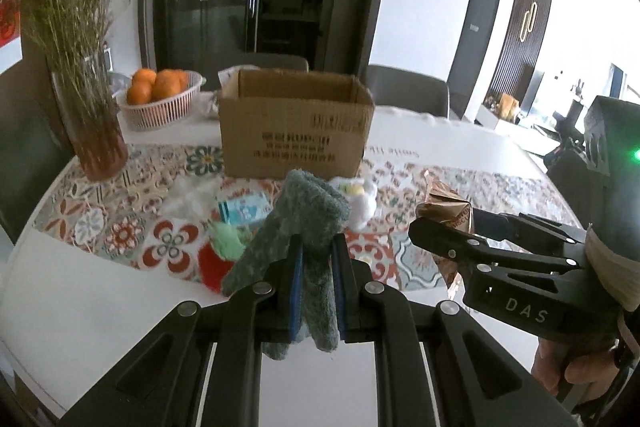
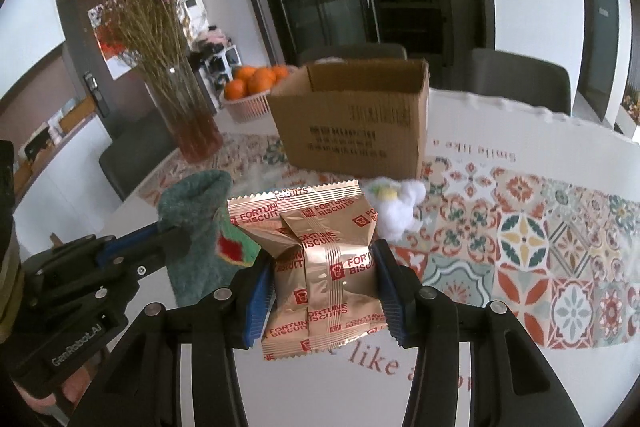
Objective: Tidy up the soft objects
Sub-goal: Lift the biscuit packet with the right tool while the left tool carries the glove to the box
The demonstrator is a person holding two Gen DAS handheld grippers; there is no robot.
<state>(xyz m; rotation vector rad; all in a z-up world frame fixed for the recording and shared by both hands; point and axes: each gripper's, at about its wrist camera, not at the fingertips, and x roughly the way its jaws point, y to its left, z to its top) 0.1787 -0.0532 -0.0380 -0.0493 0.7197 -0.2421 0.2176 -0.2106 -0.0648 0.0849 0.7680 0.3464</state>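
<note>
My left gripper [image 1: 316, 255] is shut on a fuzzy green sock [image 1: 304, 223] and holds it above the table; the sock also shows in the right wrist view [image 2: 196, 219]. My right gripper [image 2: 324, 267] is shut on a gold Fortune Biscuits packet [image 2: 320, 259], also seen in the left wrist view [image 1: 444, 211]. An open cardboard box [image 1: 296, 127] stands behind both, also in the right wrist view [image 2: 356, 123]. A white plush toy [image 2: 396, 207], a red and green plush [image 1: 216, 259] and a small blue packet [image 1: 244, 209] lie on the patterned mat.
A glass vase of dried flowers [image 1: 92, 115] stands at the left. A pink basket of oranges [image 1: 160, 99] sits behind it. Grey chairs [image 2: 520, 83] stand past the table's far edge. The patterned mat [image 2: 540, 247] covers the table's middle.
</note>
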